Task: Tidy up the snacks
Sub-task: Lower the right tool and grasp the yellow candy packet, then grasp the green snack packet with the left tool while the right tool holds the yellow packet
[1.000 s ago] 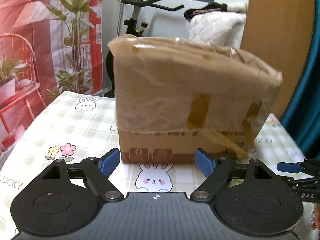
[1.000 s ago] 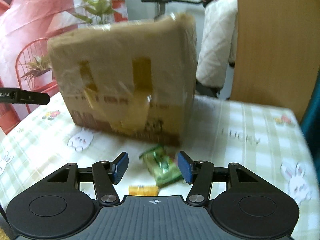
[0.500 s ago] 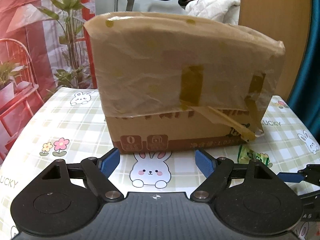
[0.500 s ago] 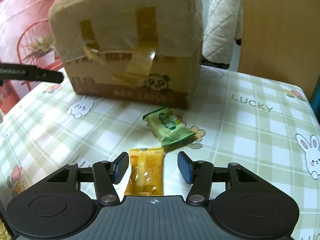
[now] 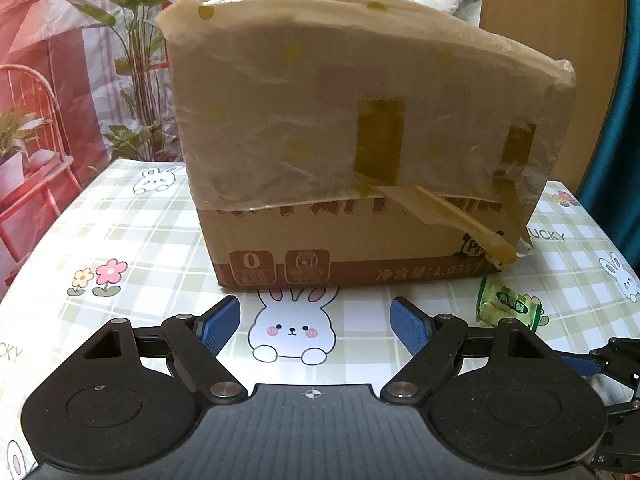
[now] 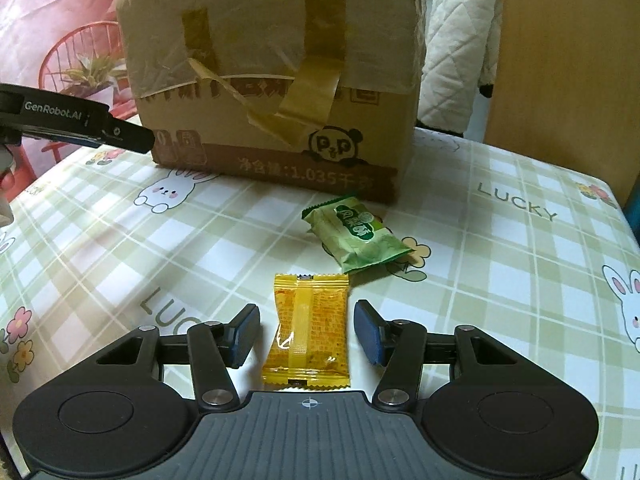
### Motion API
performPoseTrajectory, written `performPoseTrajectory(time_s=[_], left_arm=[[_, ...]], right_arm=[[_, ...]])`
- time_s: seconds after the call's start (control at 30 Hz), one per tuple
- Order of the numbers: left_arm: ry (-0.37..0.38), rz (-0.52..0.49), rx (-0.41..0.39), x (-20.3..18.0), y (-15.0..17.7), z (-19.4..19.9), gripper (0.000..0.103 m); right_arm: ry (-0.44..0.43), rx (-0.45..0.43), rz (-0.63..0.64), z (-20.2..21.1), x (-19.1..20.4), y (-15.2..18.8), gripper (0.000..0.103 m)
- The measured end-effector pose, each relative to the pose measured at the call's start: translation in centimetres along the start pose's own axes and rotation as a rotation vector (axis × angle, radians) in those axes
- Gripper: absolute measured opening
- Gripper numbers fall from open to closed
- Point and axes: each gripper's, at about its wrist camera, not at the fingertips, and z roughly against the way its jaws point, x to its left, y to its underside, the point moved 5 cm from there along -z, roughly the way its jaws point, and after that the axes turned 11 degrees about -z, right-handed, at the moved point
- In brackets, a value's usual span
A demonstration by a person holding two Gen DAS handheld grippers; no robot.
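Observation:
A yellow snack packet (image 6: 307, 330) lies flat on the checked tablecloth between the open fingers of my right gripper (image 6: 307, 330), which do not touch it. A green snack packet (image 6: 357, 237) lies just beyond it, near the cardboard box (image 6: 276, 76); it also shows in the left wrist view (image 5: 508, 304). My left gripper (image 5: 316, 322) is open and empty, low over the cloth in front of the box (image 5: 360, 152). The box is taped and wrapped in film. The left gripper's finger (image 6: 80, 124) enters the right wrist view from the left.
The tablecloth (image 6: 500, 280) has rabbit and flower prints. A wooden panel (image 6: 568, 60) and a white quilted cover (image 6: 456, 48) stand behind the table at right. A red chair and potted plants (image 5: 24, 148) are past the left edge.
My right gripper has drawn back and lowered so the yellow packet now lies between its fingers. My left gripper has moved back a little; the green packet has come into its view.

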Motion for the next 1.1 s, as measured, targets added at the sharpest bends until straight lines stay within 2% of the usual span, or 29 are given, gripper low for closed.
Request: performPoseTrajectory(time_s=[0.03, 0.13, 0.2, 0.3, 0.47, 0.57, 0.73, 0.83, 0.93, 0.97, 1.1], left_arm=[[0.009, 0.001, 0.001, 0.0, 0.0, 0.0, 0.084], [0.031, 0.001, 0.003, -0.4, 0.1, -0.2, 0.084], [0.055, -0.001, 0.001, -0.8, 0.0, -0.4, 0.083], [0.106, 0.005, -0.003, -1.7, -0.3, -0.7, 0.081], [0.215, 0.000, -0.006, -4.4, -1.5, -1.5, 0.074], [0.268, -0.017, 0.009, -6.4, -1.9, -2.3, 0.069], [0.277, -0.026, 0.047, -8.0, -1.9, -3.5, 0.068], [0.281, -0.003, 0.075, -7.6, -1.3, -4.1, 0.068], [0.289, 0.031, 0.108, -6.8, -0.8, -4.9, 0.067], [0.292, 0.038, 0.118, -6.8, -0.6, -5.2, 0.066], [0.308, 0.028, 0.133, -7.3, -0.4, -5.9, 0.066]], right_arm=[[0.003, -0.005, -0.002, 0.1, -0.2, 0.0, 0.033], [-0.014, -0.010, -0.004, 0.4, -0.5, 0.0, 0.030], [-0.015, -0.030, 0.000, 0.8, -0.7, -0.1, 0.029], [-0.003, -0.119, -0.016, 2.0, -1.7, -1.1, 0.029], [0.087, -0.215, -0.073, 2.1, -5.1, -3.6, 0.029], [0.114, -0.201, -0.049, 0.6, -6.5, -5.2, 0.029], [0.112, -0.106, -0.025, -2.7, -7.5, -6.2, 0.029], [0.071, -0.059, -0.012, -3.3, -6.3, -5.6, 0.029], [-0.008, -0.033, 0.031, -3.0, -3.9, -4.5, 0.029], [-0.025, -0.034, 0.038, -2.8, -3.5, -4.3, 0.028], [0.027, -0.090, -0.028, -1.8, -4.4, -4.4, 0.029]])
